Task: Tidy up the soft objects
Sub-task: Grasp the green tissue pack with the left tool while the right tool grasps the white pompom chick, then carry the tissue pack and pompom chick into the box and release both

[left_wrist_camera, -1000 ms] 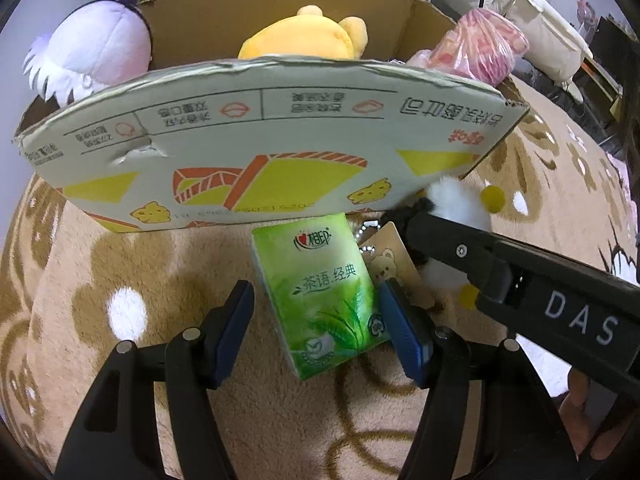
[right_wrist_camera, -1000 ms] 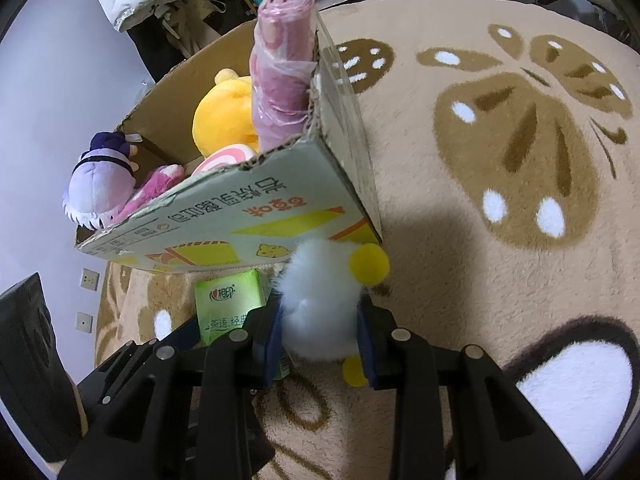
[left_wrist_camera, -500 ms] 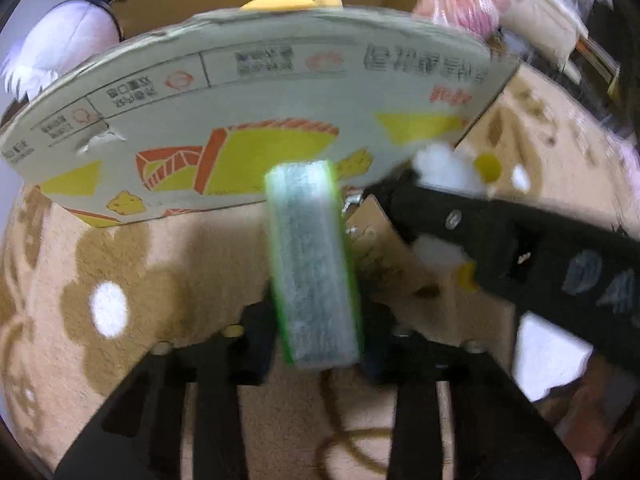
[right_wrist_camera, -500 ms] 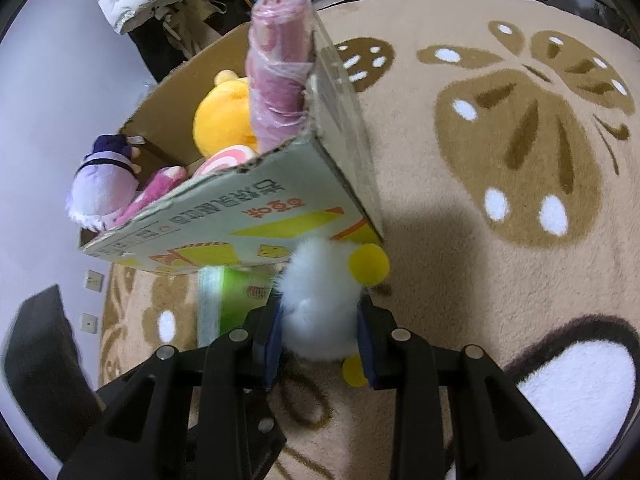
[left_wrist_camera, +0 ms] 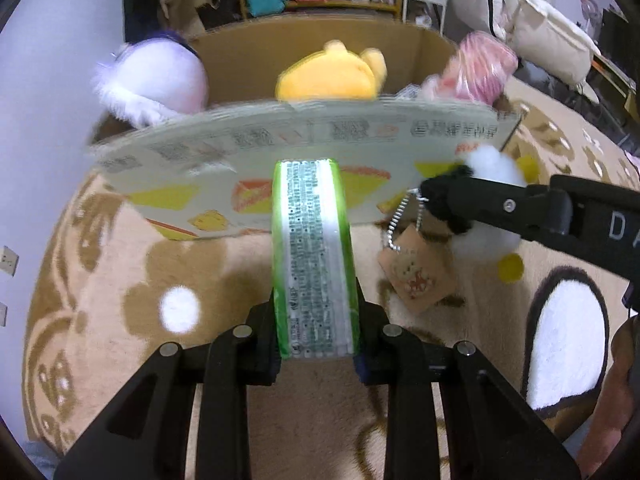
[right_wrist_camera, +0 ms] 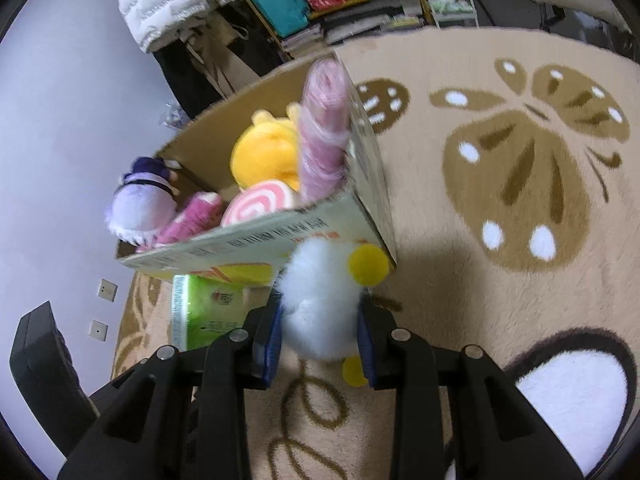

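Beige carpet point(right_wrist_camera: 460, 320) carries the cardboard box point(left_wrist_camera: 280, 152), its print blurred. Before it, left gripper point(left_wrist_camera: 316, 352) fingers clamp a green tissue pack point(left_wrist_camera: 314, 256); right gripper point(right_wrist_camera: 320, 344), marked "D", clamps a white plush point(right_wrist_camera: 320, 300).

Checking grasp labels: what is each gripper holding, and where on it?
Left gripper: green plastic-wrapped tissue pack, clamped across its broad faces at the near end. Right gripper: white fluffy plush toy with yellow pom-poms, squeezed at its body's sides.

Your left gripper point(left_wrist_camera: 316, 354) & right gripper point(right_wrist_camera: 320, 344): matte black frames, blue pads, silver screws; white "DA" lettering on right.
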Action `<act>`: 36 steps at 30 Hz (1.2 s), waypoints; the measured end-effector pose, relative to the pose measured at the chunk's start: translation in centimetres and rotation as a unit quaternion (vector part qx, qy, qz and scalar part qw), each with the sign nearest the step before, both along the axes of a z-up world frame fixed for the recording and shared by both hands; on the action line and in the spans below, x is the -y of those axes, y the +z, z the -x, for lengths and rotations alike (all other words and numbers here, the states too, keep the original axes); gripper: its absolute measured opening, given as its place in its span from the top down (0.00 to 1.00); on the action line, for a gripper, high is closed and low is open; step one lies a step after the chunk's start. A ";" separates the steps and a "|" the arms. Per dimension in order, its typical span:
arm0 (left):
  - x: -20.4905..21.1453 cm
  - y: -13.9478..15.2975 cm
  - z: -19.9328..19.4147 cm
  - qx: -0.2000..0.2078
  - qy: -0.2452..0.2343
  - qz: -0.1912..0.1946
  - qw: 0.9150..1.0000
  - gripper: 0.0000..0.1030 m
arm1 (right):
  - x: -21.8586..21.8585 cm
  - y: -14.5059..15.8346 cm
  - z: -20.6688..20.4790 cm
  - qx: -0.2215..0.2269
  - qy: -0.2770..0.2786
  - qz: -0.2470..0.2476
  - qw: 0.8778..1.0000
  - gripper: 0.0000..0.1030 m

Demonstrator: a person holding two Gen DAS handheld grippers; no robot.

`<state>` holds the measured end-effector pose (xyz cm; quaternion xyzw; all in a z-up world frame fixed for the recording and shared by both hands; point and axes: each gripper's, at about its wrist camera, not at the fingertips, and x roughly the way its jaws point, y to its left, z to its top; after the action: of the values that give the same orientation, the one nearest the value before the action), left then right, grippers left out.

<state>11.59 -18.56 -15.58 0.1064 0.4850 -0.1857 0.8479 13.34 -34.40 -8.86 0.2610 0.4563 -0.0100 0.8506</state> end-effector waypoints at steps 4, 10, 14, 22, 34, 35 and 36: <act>-1.3 1.8 0.8 0.032 0.017 0.004 0.999 0.75 | -0.3 2.0 0.4 0.041 0.002 0.006 0.999 0.67; -4.9 4.8 1.5 0.064 0.047 0.018 0.997 0.75 | -0.5 5.1 1.4 0.092 -0.003 0.034 0.995 0.68; -6.5 6.5 1.7 0.084 0.063 0.024 0.994 0.75 | -0.8 7.3 1.7 0.123 -0.002 0.051 0.991 0.68; -8.4 9.8 1.2 0.143 0.079 0.024 0.986 0.75 | -1.9 11.3 1.3 0.164 0.016 0.093 0.982 0.68; -6.8 12.4 -1.1 0.186 0.066 0.034 0.980 0.75 | -3.5 13.0 -1.9 0.168 0.045 0.129 0.976 0.67; -6.6 12.6 -1.4 0.185 0.065 0.039 0.980 0.75 | -3.4 13.0 -2.4 0.167 0.046 0.130 0.976 0.67; -6.4 12.7 -1.7 0.186 0.064 0.040 0.980 0.75 | -3.3 13.1 -2.8 0.167 0.047 0.130 0.976 0.67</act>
<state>13.26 -12.18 -2.85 0.0737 0.3170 -0.1277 0.9369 16.18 -31.09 4.28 0.1243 0.3146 0.0144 0.9409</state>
